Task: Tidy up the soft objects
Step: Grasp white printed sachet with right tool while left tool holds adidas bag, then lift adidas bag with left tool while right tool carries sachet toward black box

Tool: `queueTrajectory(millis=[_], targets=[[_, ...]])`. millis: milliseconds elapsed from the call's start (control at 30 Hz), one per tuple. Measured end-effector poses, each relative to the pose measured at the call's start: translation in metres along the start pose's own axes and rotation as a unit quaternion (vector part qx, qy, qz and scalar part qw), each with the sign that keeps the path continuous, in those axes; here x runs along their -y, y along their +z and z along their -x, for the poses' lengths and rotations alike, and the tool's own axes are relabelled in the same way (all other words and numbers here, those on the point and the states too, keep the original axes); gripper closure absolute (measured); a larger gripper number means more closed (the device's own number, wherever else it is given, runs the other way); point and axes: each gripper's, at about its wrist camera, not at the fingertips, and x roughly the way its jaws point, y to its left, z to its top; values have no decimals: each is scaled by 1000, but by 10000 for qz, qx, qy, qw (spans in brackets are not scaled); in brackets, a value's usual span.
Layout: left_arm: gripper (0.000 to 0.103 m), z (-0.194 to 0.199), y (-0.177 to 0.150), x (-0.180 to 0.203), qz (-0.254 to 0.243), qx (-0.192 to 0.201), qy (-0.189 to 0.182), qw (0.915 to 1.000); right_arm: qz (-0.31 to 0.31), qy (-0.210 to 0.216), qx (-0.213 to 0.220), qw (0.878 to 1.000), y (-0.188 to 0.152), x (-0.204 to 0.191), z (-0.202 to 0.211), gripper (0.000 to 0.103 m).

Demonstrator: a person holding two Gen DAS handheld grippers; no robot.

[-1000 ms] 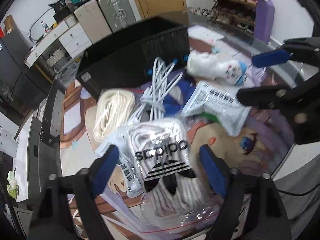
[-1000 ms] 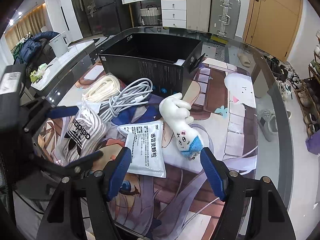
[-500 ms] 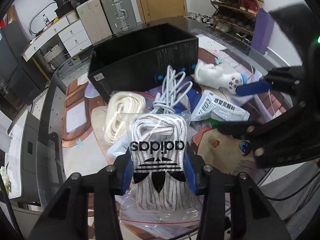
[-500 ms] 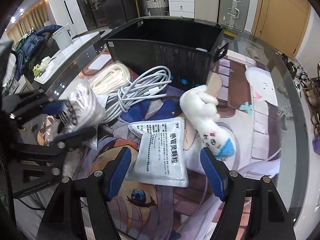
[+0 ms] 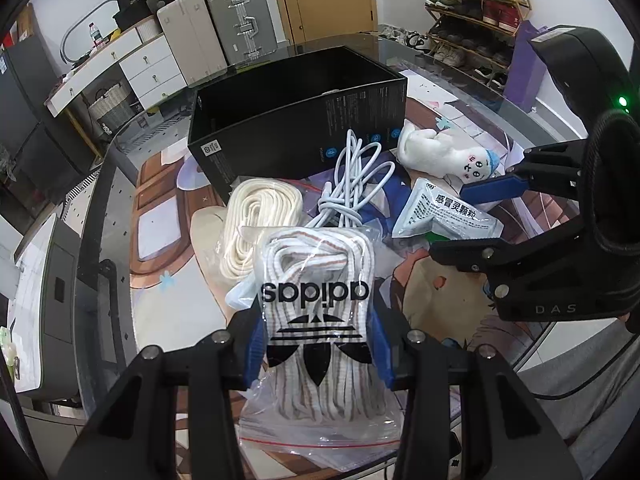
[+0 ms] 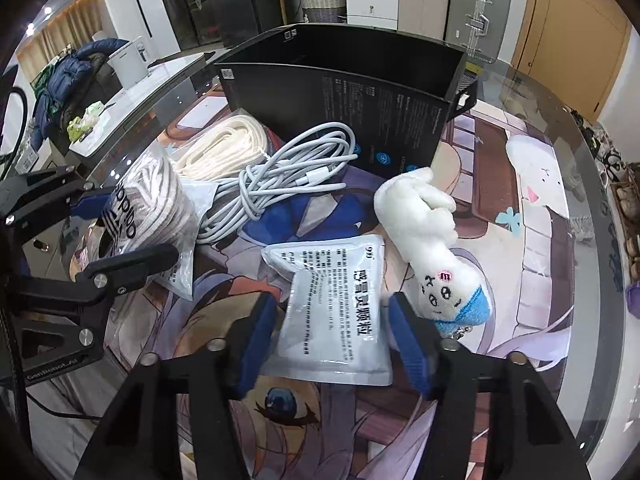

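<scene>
The left tool (image 5: 316,344) is clenched on a clear zip bag of striped Adidas shoelaces (image 5: 318,320), its blue pads pressing in on both sides of the bag. The bag sits at the near edge of the desk (image 5: 120,216); whether it is lifted clear of the surface cannot be told. The right tool (image 6: 332,336) is spread wide around the near end of a white medicine sachet (image 6: 336,312) that lies flat on the printed desk mat, its pads beside the sachet's edges and not yet pressing it.

The task looks barely begun. The black box (image 5: 296,120) stands open at the back of the desk, and the part of its inside that shows holds nothing clearly identifiable. Everything soft lies outside it: the cream rope coil (image 5: 256,216) and the tangled white charging cable (image 5: 352,184) just in front of the box, and the white plush toy (image 6: 432,248) just beside the sachet and near the box corner.

The floor of the box is hidden behind its near wall in both views. The lower part of the lace bag is cut off by the left tool's frame, and the sachet's small print is too fine to read.
</scene>
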Motion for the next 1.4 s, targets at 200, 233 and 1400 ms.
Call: queueTrajectory(millis=[200,233,1400], targets=[[59,-1,-1,1,-11,-12,-4,10000,39,52,0,10000,-3,-1,2,61],[59,-1,-1,0,-14,-10,-9,10000,58,54,-5,10000,-3,-1,2,62],[59,35,25,-10,61,574,-49,9983,-34,167,931,9955,10,-6,76,67]])
